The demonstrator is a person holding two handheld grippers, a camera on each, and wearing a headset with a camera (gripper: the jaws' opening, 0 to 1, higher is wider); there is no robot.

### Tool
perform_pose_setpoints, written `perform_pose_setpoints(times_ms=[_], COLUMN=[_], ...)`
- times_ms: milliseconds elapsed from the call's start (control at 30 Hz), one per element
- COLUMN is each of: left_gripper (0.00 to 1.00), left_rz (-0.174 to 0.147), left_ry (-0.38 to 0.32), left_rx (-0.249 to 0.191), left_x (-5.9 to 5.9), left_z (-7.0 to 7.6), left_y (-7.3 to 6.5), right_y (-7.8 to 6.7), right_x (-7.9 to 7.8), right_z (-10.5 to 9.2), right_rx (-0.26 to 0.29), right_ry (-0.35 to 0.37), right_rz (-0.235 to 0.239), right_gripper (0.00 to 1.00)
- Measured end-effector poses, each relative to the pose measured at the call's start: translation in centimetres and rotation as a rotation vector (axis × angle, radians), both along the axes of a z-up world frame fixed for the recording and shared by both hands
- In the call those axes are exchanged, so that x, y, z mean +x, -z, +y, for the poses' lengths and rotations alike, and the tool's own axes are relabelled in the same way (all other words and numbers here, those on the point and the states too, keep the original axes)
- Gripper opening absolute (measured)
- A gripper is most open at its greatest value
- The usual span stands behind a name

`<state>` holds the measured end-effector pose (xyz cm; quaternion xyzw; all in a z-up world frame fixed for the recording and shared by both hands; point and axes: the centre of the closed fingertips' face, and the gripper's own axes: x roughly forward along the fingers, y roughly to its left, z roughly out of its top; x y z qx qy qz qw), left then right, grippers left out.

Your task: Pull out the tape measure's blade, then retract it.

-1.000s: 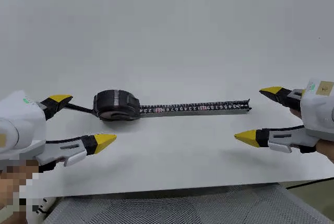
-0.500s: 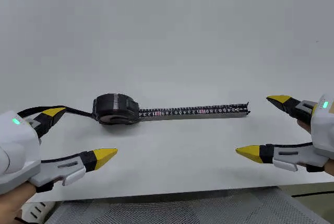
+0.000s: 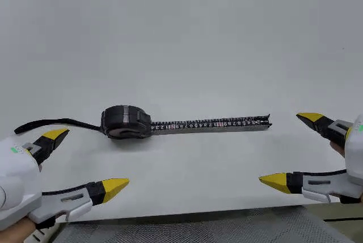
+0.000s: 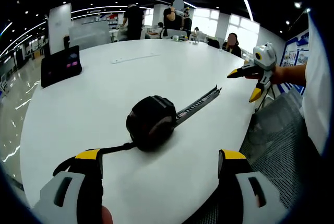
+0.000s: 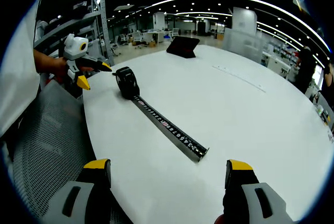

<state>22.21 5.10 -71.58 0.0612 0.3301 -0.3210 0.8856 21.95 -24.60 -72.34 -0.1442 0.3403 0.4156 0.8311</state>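
Lying on the white table [image 3: 198, 45], a black tape measure [image 3: 126, 122] has its blade [image 3: 212, 124] extended toward the right gripper [image 3: 282, 148]; its printed numerals are too small to read. The left gripper [image 3: 92, 158] hovers near the case. Both grippers' jaws are spread wide and hold nothing.

The left gripper [image 3: 89, 158] sat low at the near left, its yellow-tipped jaws spread wide and holding nothing. The right gripper [image 3: 285, 148] faced it from the near right, jaws equally wide apart. The right hand [image 4: 275, 75] and left hand [image 5: 54, 67] seemingly wrapped the grips from behind.
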Motion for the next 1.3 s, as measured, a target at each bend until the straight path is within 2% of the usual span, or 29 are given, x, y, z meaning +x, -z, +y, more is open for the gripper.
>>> perform_pose_setpoints(times_ms=[467,1300], left_gripper=[0.92,0.92], left_rz=[0.011,0.017], left_ry=[-0.010,-0.019], left_rx=[-0.001,-0.009], left_x=[-0.24,-0.17], left_z=[0.20,0.26], left_y=[0.24,0.21], right_y=[0.54,0.52], right_x=[-0.49,-0.54], right_z=[0.15,0.30], right_rx=[0.010,0.013], right_ry=[-0.001,-0.010], right_rz=[0.025,0.032], right_gripper=[0.95,0.97])
